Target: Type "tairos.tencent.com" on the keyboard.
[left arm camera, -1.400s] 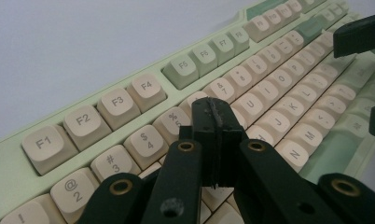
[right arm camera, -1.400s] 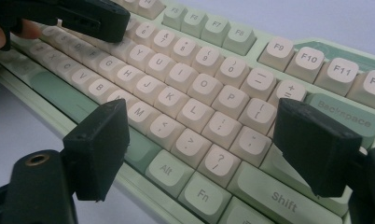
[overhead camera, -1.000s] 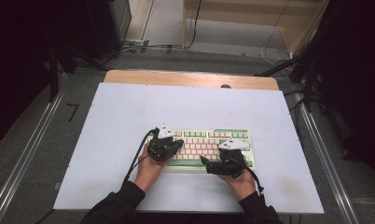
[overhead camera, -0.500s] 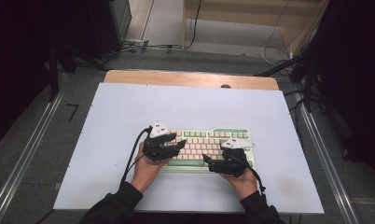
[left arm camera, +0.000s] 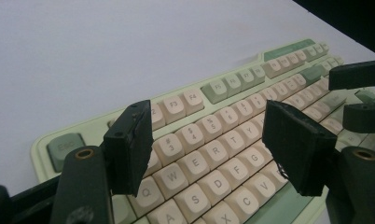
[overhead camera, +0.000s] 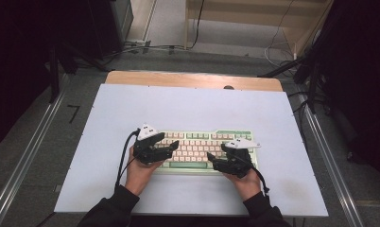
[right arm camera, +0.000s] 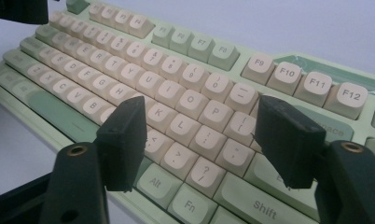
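Note:
A pale green keyboard (overhead camera: 202,146) with cream keys lies on the white table (overhead camera: 193,109), near its front edge. My left gripper (overhead camera: 170,140) hovers over the keyboard's left end, pointing right. Its jaws have just been opening and now stand apart above the number and letter keys (left arm camera: 209,140), with nothing gripped between them. My right gripper (overhead camera: 215,158) is over the keyboard's right half, pointing left. Its jaws have just been closing a little but still stand wide over the K, L and P keys (right arm camera: 199,140), with nothing clamped.
A wooden strip (overhead camera: 193,79) borders the table's far edge. Metal rails (overhead camera: 32,156) run along both sides. Cables (overhead camera: 145,47) lie on the floor behind, near a wooden shelf (overhead camera: 254,19). Bare table surface lies left, right and beyond the keyboard.
My left gripper has shifted slightly up and to the right over the keyboard, and its jaws have spread apart. The right hand has stayed put, its jaws a little narrower.

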Tool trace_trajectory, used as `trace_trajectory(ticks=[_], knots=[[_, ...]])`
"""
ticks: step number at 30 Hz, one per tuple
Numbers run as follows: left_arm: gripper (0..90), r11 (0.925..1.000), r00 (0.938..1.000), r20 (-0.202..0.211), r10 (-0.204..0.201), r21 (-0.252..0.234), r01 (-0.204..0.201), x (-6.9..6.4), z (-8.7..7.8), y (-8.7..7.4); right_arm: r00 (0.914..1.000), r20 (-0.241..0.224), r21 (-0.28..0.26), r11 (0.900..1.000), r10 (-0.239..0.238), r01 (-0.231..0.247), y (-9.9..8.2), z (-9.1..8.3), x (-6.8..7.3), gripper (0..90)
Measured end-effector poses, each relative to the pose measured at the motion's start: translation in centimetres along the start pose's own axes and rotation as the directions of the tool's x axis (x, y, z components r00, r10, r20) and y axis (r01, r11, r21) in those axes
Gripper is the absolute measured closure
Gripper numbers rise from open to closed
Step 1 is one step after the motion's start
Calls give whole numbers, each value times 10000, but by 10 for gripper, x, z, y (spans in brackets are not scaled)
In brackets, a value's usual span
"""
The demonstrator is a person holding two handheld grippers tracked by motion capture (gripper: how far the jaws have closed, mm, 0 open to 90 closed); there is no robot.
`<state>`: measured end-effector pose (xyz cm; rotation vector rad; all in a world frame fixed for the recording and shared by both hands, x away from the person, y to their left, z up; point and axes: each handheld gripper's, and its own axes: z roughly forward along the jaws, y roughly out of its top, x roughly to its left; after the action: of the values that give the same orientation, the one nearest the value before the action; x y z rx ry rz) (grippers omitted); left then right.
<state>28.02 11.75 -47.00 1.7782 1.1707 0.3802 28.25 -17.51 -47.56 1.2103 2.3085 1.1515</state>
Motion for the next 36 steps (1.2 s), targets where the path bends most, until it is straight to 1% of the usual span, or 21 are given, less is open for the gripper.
trace_trajectory(ticks=[5,8,12,18,29,33,36], knots=[[338,9991,9991,-160,-387,-179,384,7,-6,-4,9998,-168,-50,9999,94,-95,3,1,-1,384],[338,9984,9983,-311,-493,-292,484,10,-10,-6,9996,-248,-90,9999,94,-96,4,1,0,457],[338,9977,9973,-413,-604,-339,590,12,-14,-8,9993,-383,-83,10000,30,-33,6,3,1,605],[339,9974,9965,-542,-643,-374,623,14,-16,-9,9983,-581,56,10000,21,-18,7,5,1,871],[340,9978,9970,-529,-572,-364,553,14,-14,-10,9980,-638,277,9996,-37,55,4,6,3,874],[340,9979,9969,-544,-573,-347,554,14,-15,-10,9979,-647,412,9991,51,-25,0,8,2,874],[339,9980,9968,-561,-568,-316,551,14,-15,-10,9980,-626,545,9985,-26,60,-3,9,3,874]])
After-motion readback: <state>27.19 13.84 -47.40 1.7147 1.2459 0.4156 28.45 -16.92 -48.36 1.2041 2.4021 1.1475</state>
